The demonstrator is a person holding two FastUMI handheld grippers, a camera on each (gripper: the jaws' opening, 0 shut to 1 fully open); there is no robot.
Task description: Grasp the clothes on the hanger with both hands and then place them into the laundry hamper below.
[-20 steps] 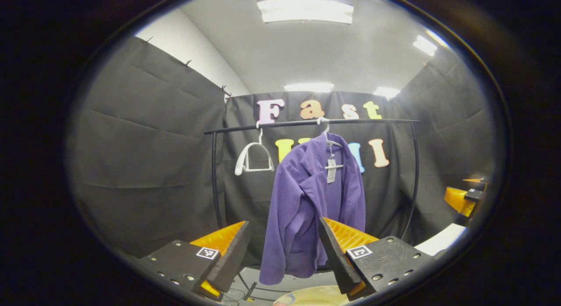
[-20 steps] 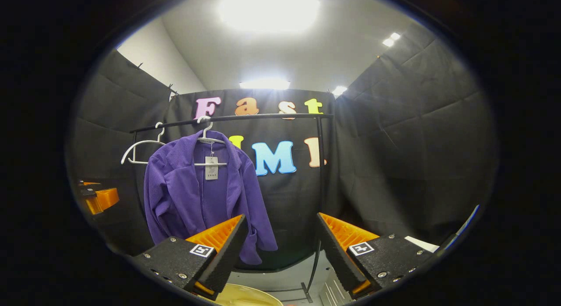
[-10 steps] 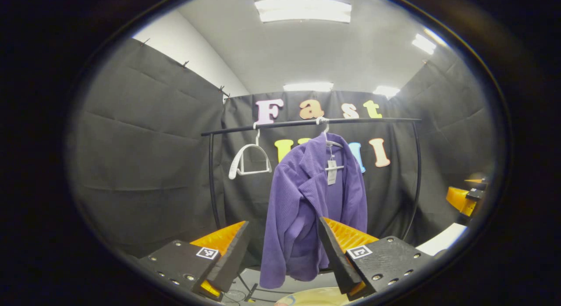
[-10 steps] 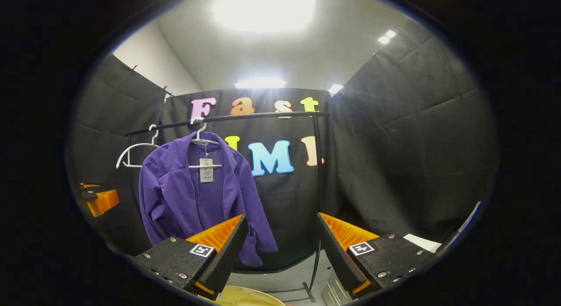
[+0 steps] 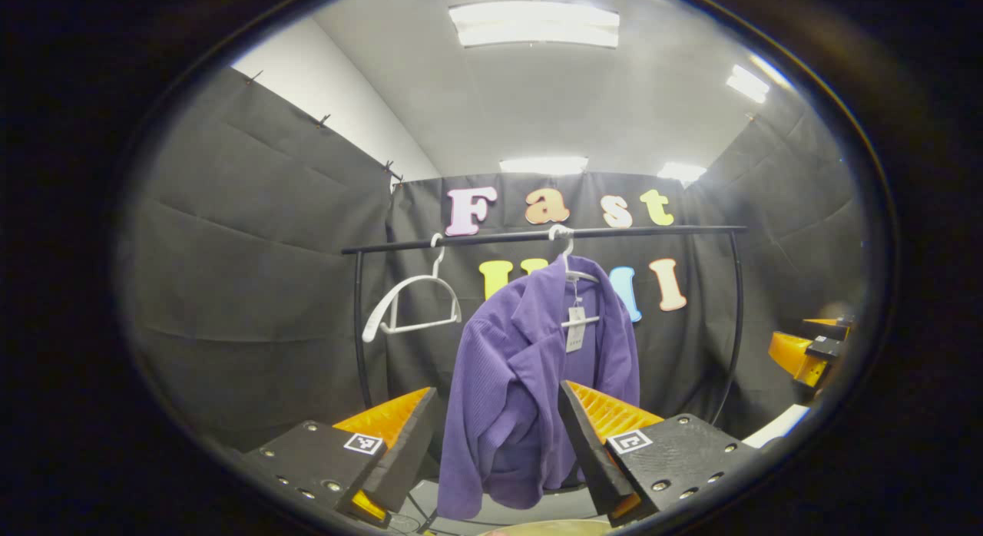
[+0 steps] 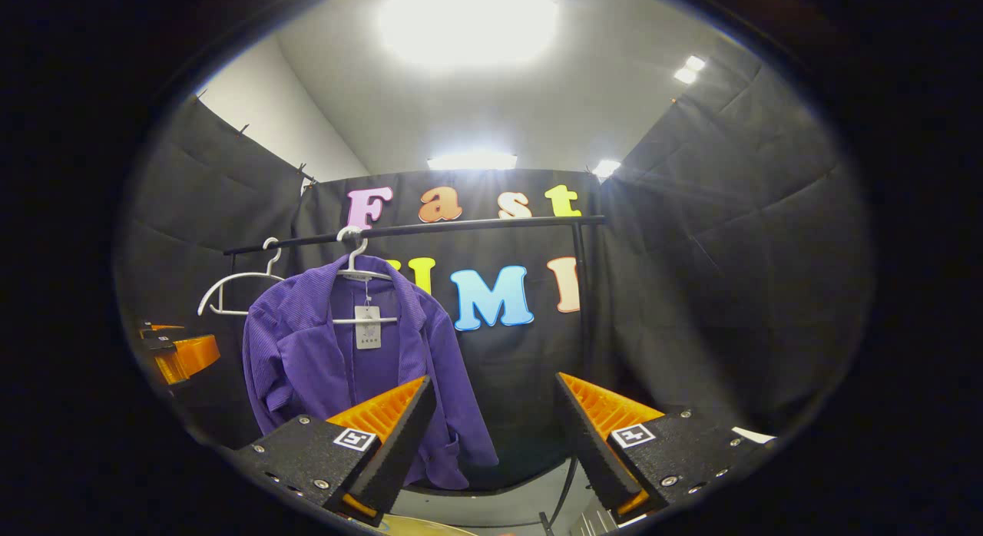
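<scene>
A purple jacket (image 5: 530, 375) (image 6: 338, 367) hangs on a white hanger (image 5: 572, 271) (image 6: 361, 271) from a black rail (image 5: 537, 235) (image 6: 415, 229), with a paper tag at its collar. My left gripper (image 5: 498, 448) is open, short of the jacket, whose lower half shows between the fingers. My right gripper (image 6: 491, 440) is open too; the jacket hangs to the left of its fingers. The other gripper shows at the right edge of the left gripper view (image 5: 806, 352) and at the left edge of the right gripper view (image 6: 180, 352). A pale hamper rim (image 5: 549, 527) peeks in at the bottom.
An empty white hanger (image 5: 415, 306) (image 6: 238, 286) hangs on the rail left of the jacket. The rail's black uprights (image 5: 358, 321) (image 6: 582, 298) stand at both ends. A white surface (image 5: 776, 427) lies low on the right.
Both cameras have tilted upward, so the rail and jacket sit lower in the views and less of the hamper rim shows. Both grippers stay open.
</scene>
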